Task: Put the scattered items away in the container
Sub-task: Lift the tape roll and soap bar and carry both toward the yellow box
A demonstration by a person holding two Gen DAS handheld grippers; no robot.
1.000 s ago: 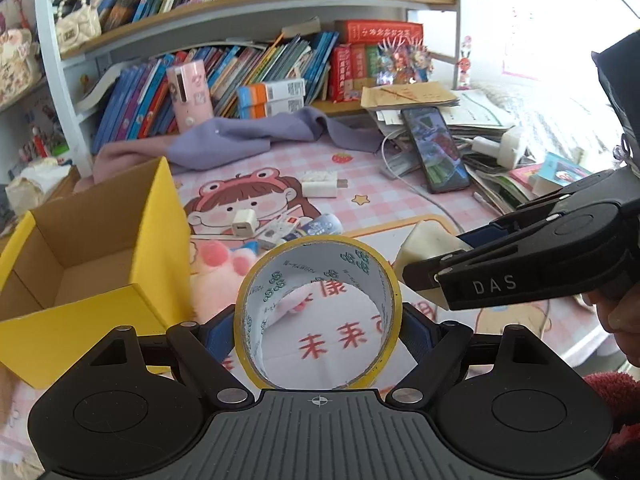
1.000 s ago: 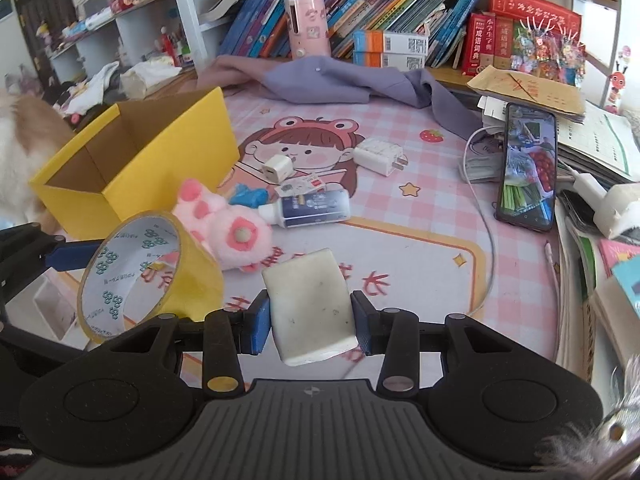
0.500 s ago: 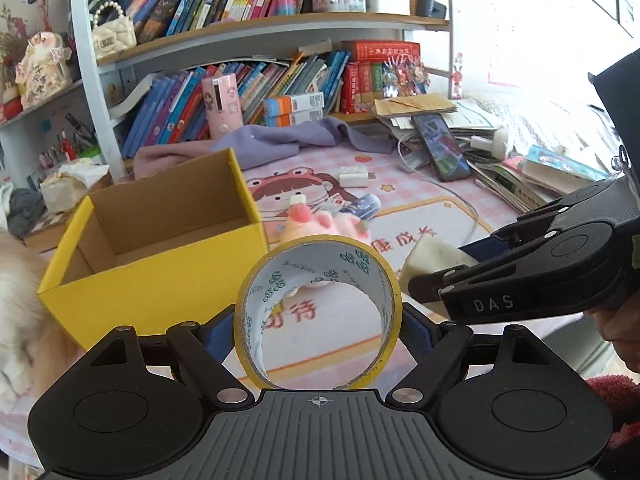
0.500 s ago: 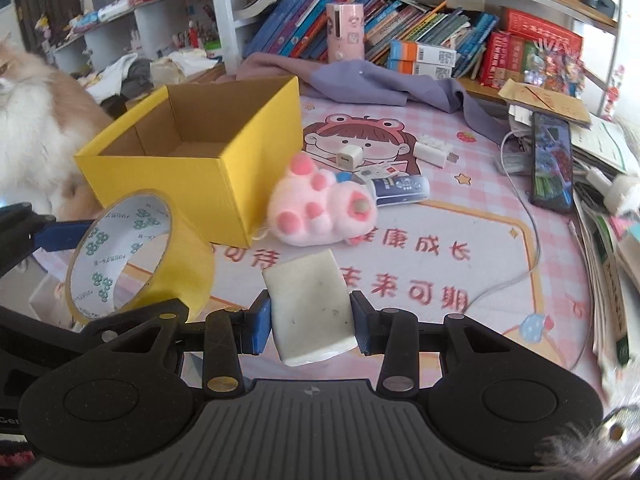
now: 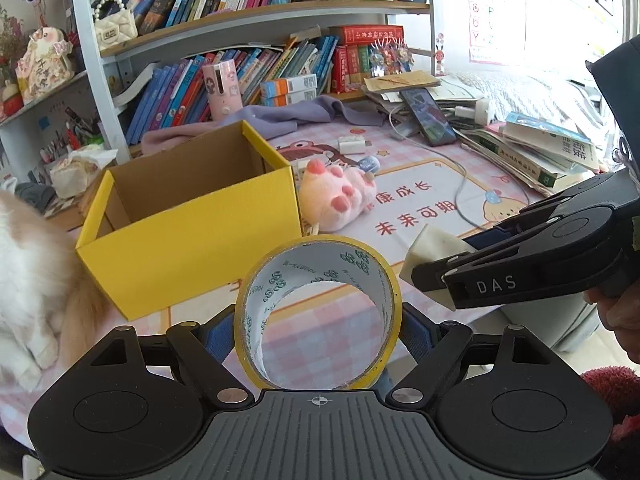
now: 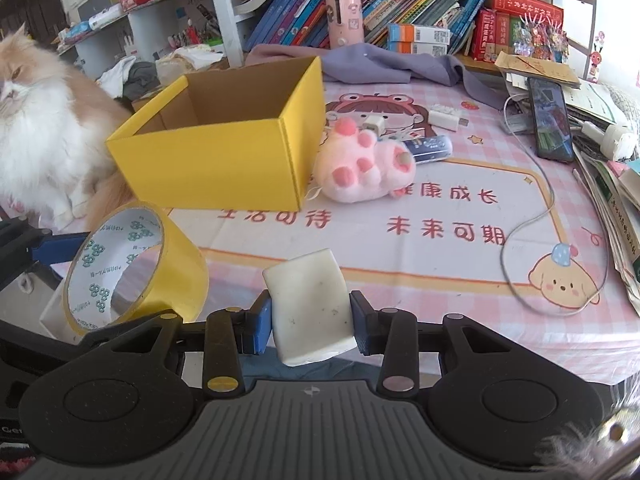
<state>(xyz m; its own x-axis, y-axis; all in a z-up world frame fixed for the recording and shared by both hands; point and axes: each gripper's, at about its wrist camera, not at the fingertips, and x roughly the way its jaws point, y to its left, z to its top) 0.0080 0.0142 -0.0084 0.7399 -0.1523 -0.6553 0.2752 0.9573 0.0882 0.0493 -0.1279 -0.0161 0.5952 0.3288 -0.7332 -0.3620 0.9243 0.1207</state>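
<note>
Yellow tape roll [image 5: 318,312] sits clamped across its width in the left gripper [image 5: 318,330], fingers spread wide, while the right gripper [image 6: 311,320] pinches a white eraser block [image 6: 310,306] narrowly, both lifted near the open yellow box [image 6: 224,148], seemingly for dropping in.

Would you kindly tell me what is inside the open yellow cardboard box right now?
The yellow cardboard box shows only bare brown inner walls and nothing in it. Its floor near the front wall is hidden by that wall, so something low there cannot be ruled out.

cat [image 5: 28,280] cut off, book titles illegible
</note>
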